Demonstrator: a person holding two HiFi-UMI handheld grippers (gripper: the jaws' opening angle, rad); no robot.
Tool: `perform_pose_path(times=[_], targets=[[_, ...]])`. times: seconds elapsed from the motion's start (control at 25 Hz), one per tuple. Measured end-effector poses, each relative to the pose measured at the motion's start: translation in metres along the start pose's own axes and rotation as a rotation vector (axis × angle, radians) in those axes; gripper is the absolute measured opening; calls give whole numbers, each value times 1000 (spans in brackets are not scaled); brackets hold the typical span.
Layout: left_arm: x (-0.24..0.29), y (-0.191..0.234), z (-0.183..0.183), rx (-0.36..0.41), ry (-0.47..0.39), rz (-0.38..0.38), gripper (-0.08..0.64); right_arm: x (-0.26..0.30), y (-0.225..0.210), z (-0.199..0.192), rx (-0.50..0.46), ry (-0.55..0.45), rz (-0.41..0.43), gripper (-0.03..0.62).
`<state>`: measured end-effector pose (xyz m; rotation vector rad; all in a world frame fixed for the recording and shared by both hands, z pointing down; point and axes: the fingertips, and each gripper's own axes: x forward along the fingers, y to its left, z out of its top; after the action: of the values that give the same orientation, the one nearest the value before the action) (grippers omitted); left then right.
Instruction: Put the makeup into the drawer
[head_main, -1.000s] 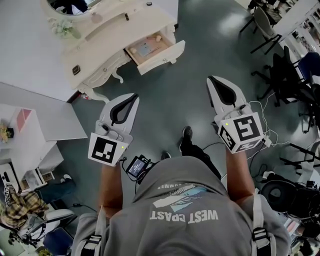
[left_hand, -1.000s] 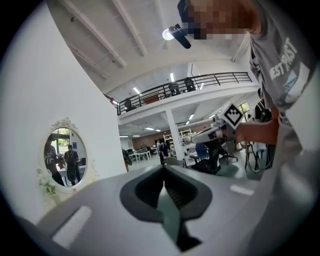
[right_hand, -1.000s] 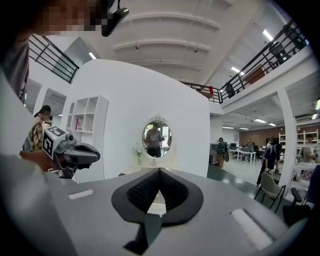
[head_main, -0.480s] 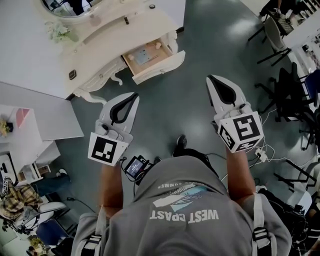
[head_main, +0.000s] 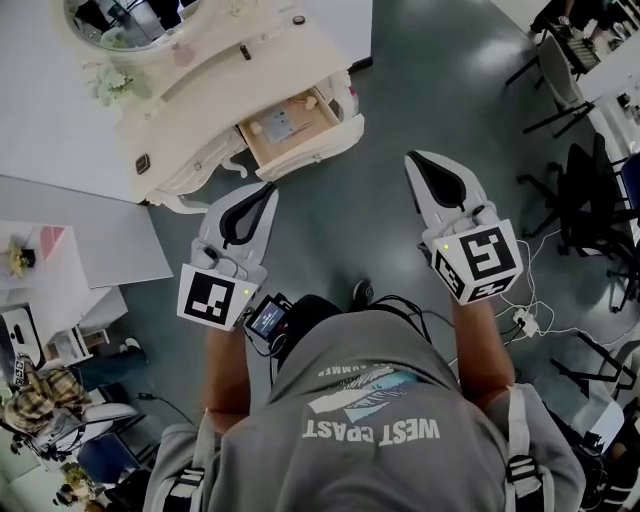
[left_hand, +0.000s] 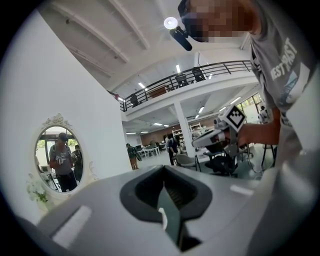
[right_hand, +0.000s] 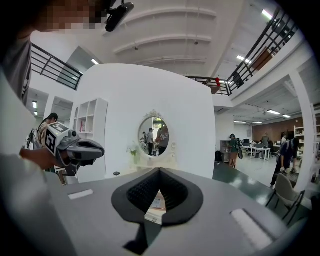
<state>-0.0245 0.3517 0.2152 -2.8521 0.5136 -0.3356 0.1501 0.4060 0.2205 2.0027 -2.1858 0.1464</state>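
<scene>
A cream dressing table (head_main: 185, 105) stands at the upper left of the head view, its drawer (head_main: 318, 140) pulled open. In the drawer lie a pale card (head_main: 278, 125) and two small items. Small dark makeup pieces (head_main: 243, 52) rest on the tabletop. My left gripper (head_main: 268, 189) is shut and empty, its tip just below the table's leg. My right gripper (head_main: 410, 158) is shut too, empty, to the right of the drawer over the floor. In the right gripper view the drawer front (right_hand: 155, 216) shows beyond the closed jaws of that gripper (right_hand: 159, 170). The left gripper (left_hand: 162, 167) faces past the mirror (left_hand: 57, 160).
An oval mirror (head_main: 120, 15) and a flower bunch (head_main: 110, 80) sit on the table. A white shelf unit (head_main: 50, 290) stands at the left. Black office chairs (head_main: 590, 190) and floor cables (head_main: 525, 320) are on the right. The floor is grey-green.
The dressing table and open drawer have drawn nearer to both grippers in the head view as the person moves toward them. Both grippers stay shut and empty.
</scene>
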Motion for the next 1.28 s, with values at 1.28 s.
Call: perform_pose_path(times=[1.28], targets=[[183, 239, -33, -38, -99, -206, 2, 223, -90, 31, 21, 117, -239, 2]])
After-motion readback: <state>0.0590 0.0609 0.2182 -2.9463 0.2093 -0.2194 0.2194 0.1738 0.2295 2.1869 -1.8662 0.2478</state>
